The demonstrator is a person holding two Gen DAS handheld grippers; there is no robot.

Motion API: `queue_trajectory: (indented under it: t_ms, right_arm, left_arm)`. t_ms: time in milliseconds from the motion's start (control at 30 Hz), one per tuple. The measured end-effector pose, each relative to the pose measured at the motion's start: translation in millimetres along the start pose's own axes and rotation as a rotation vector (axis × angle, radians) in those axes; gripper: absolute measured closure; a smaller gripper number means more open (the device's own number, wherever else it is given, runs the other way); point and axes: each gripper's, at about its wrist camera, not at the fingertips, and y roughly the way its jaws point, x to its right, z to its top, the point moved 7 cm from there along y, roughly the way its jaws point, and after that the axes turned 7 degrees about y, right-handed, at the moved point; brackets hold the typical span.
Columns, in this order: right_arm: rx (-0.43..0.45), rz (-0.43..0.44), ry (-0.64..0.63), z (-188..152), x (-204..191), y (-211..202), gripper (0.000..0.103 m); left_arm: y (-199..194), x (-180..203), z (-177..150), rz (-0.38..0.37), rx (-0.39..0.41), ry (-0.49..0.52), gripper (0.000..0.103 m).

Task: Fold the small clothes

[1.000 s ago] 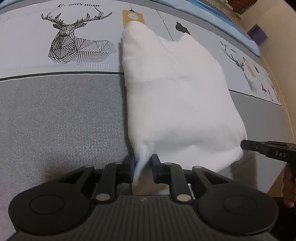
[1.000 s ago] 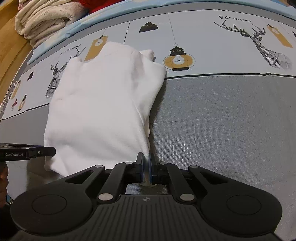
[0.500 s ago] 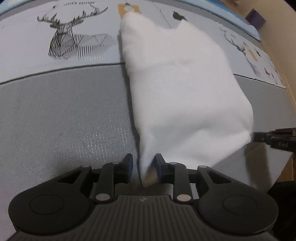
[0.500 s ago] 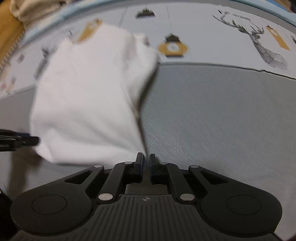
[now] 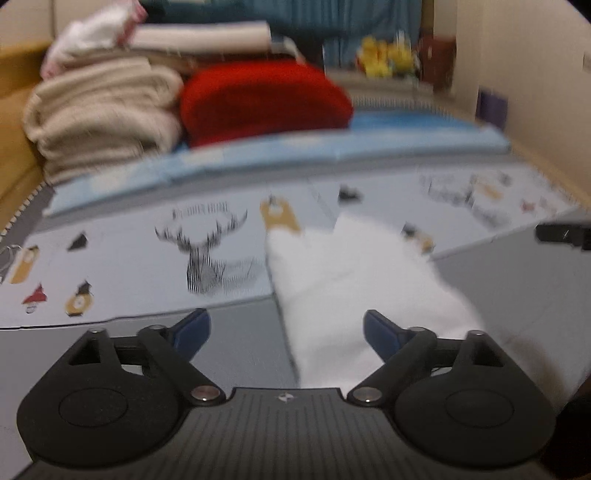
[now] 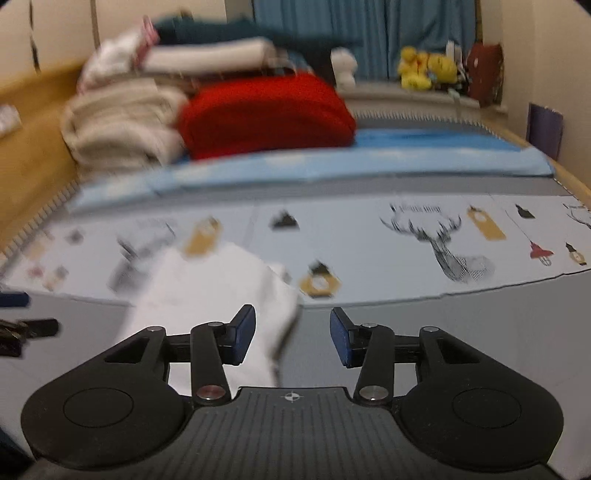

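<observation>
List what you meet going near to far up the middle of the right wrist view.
White garment → printed mat → blue mat edge → red folded cloth → blue curtain.

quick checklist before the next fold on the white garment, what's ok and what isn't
1. left gripper let go: ok, jaws have just been opening, pads off the cloth.
2. right gripper let go: ok, jaws have just been opening, nothing pinched.
3. white garment lying on the mat: ok.
4. Fold lying flat and even: cannot tell, picture blurred.
5. Folded pile clear of the garment: ok, at the far end.
</observation>
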Motion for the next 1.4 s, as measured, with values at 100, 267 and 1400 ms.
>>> queue_trajectory:
  t_ms: [100,267,1400]
  right_arm:
    - [0.063,0.03,-0.001,-3.4,-13.2,-37.6,0.052]
    - [0.127,0.023,-0.007,-24.2,-27.0,-83.7,0.007]
    - [0.052,-0.145,-0.102,-88.1,-37.8,-46.3,0.001]
  left_arm:
    - [-44.8,15.7,-0.4,-0.017,0.071,-0.035,0.0]
    - [-100.9,40.6,-28.3,-0.03,0.112,-0.077,0.0]
    - [-61.3,52.8,-61.8,0.079,0.086,-0.121,0.0]
